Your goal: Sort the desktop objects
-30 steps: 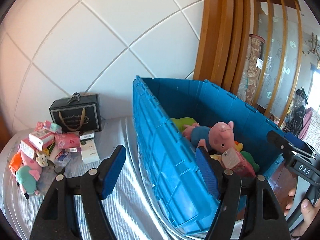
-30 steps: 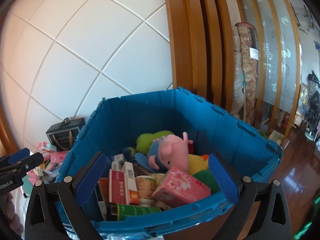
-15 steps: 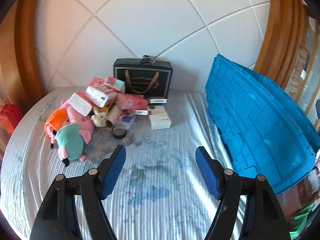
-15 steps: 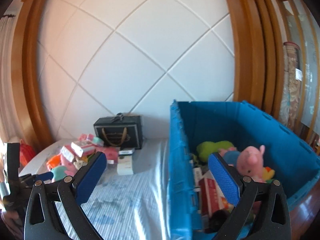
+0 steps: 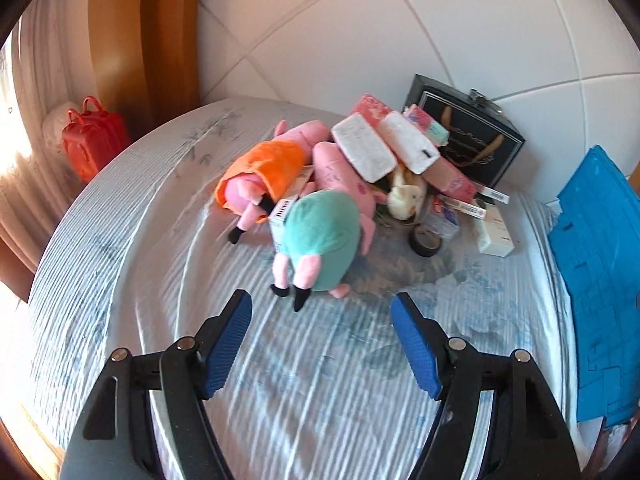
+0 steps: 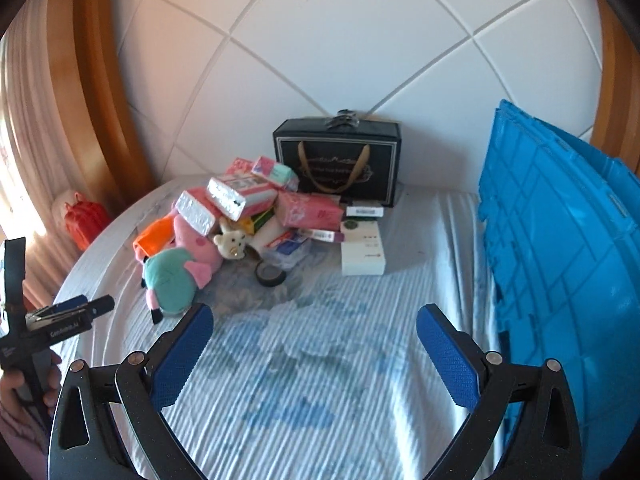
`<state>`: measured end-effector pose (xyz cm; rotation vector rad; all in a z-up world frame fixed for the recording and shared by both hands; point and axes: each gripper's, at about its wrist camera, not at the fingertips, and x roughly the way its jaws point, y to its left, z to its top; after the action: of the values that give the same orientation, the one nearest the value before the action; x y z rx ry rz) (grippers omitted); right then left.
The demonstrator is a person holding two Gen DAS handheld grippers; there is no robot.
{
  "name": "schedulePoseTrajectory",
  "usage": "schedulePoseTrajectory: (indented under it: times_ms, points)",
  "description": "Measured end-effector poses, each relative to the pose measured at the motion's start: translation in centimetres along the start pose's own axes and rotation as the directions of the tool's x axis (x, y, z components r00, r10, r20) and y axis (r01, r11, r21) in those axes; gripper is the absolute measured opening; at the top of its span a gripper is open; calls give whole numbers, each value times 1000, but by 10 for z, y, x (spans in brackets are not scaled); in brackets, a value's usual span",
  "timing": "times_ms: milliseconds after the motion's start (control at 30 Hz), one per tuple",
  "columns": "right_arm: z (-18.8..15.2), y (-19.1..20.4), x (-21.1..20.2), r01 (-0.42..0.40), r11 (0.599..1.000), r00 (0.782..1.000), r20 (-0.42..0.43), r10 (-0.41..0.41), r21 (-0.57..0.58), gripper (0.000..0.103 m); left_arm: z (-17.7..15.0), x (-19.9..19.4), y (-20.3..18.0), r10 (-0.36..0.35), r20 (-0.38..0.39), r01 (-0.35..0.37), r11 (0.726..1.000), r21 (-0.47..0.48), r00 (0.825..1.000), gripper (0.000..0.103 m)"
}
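Note:
A heap of objects lies on the striped cloth: a pig plush in a teal dress (image 5: 320, 240) (image 6: 172, 276), a pig plush in orange (image 5: 264, 172) (image 6: 156, 236), several pink tissue packs (image 5: 362, 152) (image 6: 240, 196), a small cream bear (image 6: 232, 242), a black tape roll (image 5: 426, 240) (image 6: 271, 273) and a white box (image 5: 494, 232) (image 6: 363, 254). My left gripper (image 5: 321, 312) is open just short of the teal plush, nothing between its fingers. My right gripper (image 6: 314, 322) is open over bare cloth, short of the tape roll.
A blue plastic crate (image 6: 560, 260) (image 5: 600, 280) stands at the right edge of the table. A black gift box with gold handles (image 6: 338, 160) (image 5: 464, 140) leans on the white tiled wall. A red bag (image 5: 94, 140) sits past the table's left rim. A hand (image 6: 16, 384) holds the other gripper.
Both grippers have swung left from over the crate's toys and boxes to the table, dropping lower. The heap now fills the middle of both views; the crate has slid to the right edge.

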<state>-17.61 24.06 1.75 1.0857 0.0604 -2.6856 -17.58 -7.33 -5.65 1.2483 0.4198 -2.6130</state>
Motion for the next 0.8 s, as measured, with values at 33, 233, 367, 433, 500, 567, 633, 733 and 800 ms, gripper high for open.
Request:
schedulePoseTrajectory:
  times_ms: [33, 233, 367, 433, 500, 567, 633, 733, 800]
  points:
    - [2, 3, 9, -1, 1000, 1000, -16, 1, -6, 103, 4, 6, 8, 16, -2, -16, 1000, -7, 1000, 72]
    - [11, 8, 61, -14, 999, 995, -98, 12, -29, 103, 36, 64, 51, 137, -35, -138, 990, -40, 990, 72]
    - [15, 3, 95, -4, 1000, 988, -152, 0, -24, 103, 45, 115, 61, 207, -75, -207, 978, 4, 975, 72]
    - [14, 1, 113, 3, 1000, 983, -184, -7, -22, 103, 42, 142, 60, 262, -115, -258, 965, 51, 958, 72]
    - [11, -1, 128, 6, 1000, 977, -215, -10, -19, 103, 34, 164, 51, 225, -177, -211, 973, 98, 958, 71]
    - [7, -2, 140, 6, 1000, 971, -240, -10, -18, 103, 24, 167, 32, 144, -186, -123, 985, 122, 972, 67]
    - [4, -4, 146, 8, 1000, 966, -257, -11, -15, 103, 17, 162, 4, 60, -181, -31, 987, 159, 982, 67]
    - [2, -9, 152, 19, 1000, 963, -267, -18, -2, 103, 10, 156, -45, -141, -214, 180, 968, 177, 967, 67]
    - [4, -12, 151, 39, 999, 964, -263, -35, 9, 103, 9, 156, -78, -195, -217, 241, 947, 210, 956, 67]
